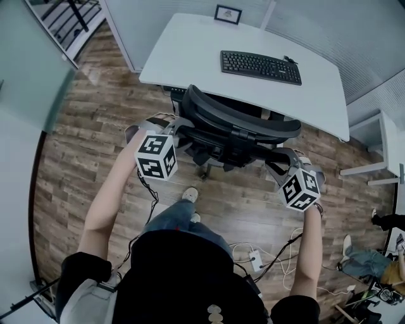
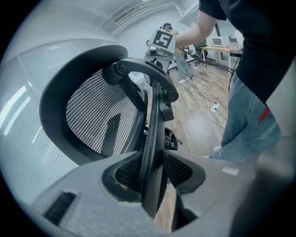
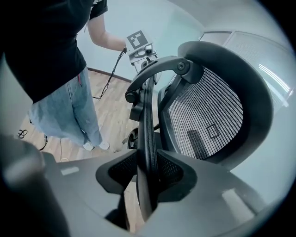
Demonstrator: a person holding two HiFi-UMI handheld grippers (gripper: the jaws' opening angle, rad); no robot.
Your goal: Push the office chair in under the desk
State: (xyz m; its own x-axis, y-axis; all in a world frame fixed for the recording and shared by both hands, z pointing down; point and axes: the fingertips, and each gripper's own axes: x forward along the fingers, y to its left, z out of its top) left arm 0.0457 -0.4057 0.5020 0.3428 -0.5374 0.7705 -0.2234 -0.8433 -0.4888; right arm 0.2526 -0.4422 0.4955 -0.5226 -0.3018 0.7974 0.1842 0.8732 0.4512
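- Office chair [image 1: 235, 130]: black, mesh back, standing at the front edge of the white desk [image 1: 190, 54] with its back towards the person. The curved headrest [image 1: 253, 119] overlaps the desk's front edge in the head view. The seat is hidden behind the back, so I cannot tell how far it sits under the desk.
- Left gripper [image 2: 152, 172]: jaws closed on the thin top rim [image 2: 153, 134] of the chair back at its left end, with the pads pressing both faces of the rim.
- Right gripper [image 3: 147, 169]: the same hold at the rim's right end, with the rim clamped edge-on between the pads. Each gripper shows at the far end of the rim in the other's view.
- Desk top: keyboard [image 1: 261, 66] right of centre and set back from the front edge; small framed card [image 1: 228, 14] at the rear edge.
- Room, left side: bare wood floor [image 1: 95, 133] between the chair and the glass wall [image 1: 28, 82].
- Room, right side: a strip of floor separates the chair from a white side table [image 1: 378, 136], which is near the desk's right corner.
- Near the person: one shoe [image 1: 190, 194] just beside the chair base. A power strip [image 1: 255, 257] and loose cables lie on the floor by the right arm, apart from the chair.
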